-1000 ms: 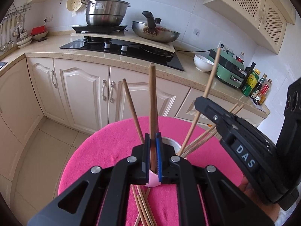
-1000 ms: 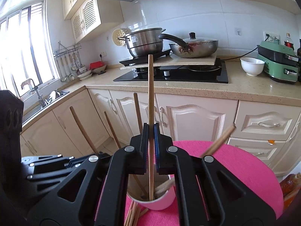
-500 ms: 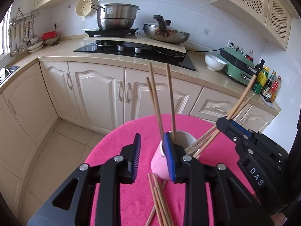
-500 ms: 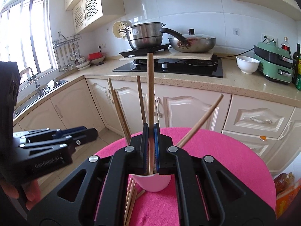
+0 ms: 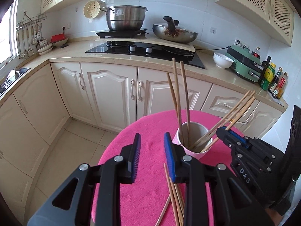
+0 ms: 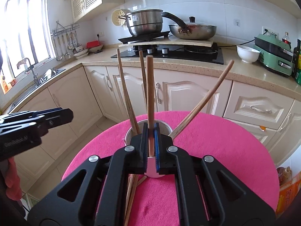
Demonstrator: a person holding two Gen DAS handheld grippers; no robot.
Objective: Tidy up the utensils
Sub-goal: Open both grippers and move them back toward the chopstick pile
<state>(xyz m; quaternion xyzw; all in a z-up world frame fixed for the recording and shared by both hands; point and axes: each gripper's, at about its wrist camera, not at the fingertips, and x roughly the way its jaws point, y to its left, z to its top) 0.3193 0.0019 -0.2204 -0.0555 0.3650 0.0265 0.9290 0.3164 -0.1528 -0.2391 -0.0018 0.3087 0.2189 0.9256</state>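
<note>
Currently the right gripper (image 6: 150, 146) is clamped on one upright chopstick (image 6: 150, 86) directly over the pink cup (image 5: 190, 141) on the pink tablecloth (image 6: 216, 141); lower its tip inside the rim, clear of the sticks already leaning there, before releasing. Left gripper (image 5: 151, 156) stands parted and empty, just beside the cup. Loose chopsticks (image 5: 175, 197) remain on the cloth below it, likely next.

The left gripper (image 5: 152, 158) is held with its jaws apart and nothing between them. The right gripper (image 6: 150, 146) is squeezed tight on one chopstick (image 6: 150, 94).
</note>
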